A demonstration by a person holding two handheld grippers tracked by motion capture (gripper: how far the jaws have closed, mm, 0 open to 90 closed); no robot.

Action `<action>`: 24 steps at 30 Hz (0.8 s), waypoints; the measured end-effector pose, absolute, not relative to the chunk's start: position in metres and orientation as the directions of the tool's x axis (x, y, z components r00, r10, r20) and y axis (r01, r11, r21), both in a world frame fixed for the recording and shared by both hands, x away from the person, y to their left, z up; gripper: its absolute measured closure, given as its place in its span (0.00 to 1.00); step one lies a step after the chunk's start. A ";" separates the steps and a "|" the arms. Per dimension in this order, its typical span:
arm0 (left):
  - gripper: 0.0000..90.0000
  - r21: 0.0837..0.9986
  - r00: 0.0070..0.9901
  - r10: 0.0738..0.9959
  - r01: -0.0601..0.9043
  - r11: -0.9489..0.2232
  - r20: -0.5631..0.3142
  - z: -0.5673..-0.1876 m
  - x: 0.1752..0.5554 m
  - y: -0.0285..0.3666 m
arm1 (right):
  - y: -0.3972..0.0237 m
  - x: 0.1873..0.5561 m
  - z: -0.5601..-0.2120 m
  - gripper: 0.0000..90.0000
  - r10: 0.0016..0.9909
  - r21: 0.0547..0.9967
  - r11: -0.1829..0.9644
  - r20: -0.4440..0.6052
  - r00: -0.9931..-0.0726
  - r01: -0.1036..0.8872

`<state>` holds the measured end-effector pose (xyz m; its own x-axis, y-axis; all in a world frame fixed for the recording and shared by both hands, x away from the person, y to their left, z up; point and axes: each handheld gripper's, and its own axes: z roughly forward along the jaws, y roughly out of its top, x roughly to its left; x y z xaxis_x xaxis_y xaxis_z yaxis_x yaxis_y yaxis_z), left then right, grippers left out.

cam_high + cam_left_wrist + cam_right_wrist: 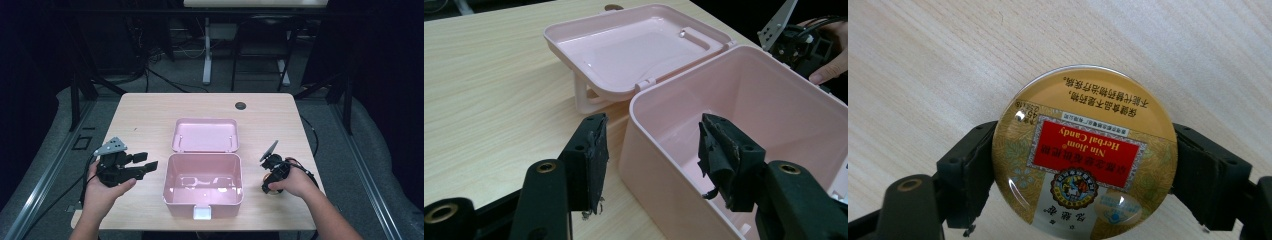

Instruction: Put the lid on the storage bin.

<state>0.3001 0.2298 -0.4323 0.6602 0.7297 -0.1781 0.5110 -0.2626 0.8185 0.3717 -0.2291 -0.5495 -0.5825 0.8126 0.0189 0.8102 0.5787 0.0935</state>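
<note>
The round candy tin [1084, 155] lies on the table [923, 60] right of the open pink box [202, 187], between the pads of the right tongs [1084, 170], which touch its sides. The left tongs [651, 155] gape empty at the box's near corner.

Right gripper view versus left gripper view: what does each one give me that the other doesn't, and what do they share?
The right gripper view alone shows the round gold herbal candy tin lying flat on the table, with the right gripper closed on its rim from both sides. The left gripper view alone shows the pink box, its lid folded back and open, and the left gripper open, one jaw outside the box's near wall, one over its inside. Both show the light wooden table.
</note>
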 end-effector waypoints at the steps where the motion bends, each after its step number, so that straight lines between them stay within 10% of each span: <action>1: 0.50 0.818 0.660 0.730 0.511 -0.263 -0.178 -0.432 0.300 0.230 | -0.229 0.372 -0.549 0.21 0.814 0.093 0.577 0.021 -0.581 0.811; 24: 0.50 0.815 0.658 0.731 0.515 -0.265 -0.178 -0.433 0.301 0.230 | -0.230 0.372 -0.546 0.22 0.804 0.085 0.591 0.012 -0.594 0.802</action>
<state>0.3006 0.2296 -0.4331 0.6584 0.7312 -0.1784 0.5151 -0.2648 0.8152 0.3721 -0.2299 -0.5457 -0.5941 0.8043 0.0121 0.8021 0.5912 0.0845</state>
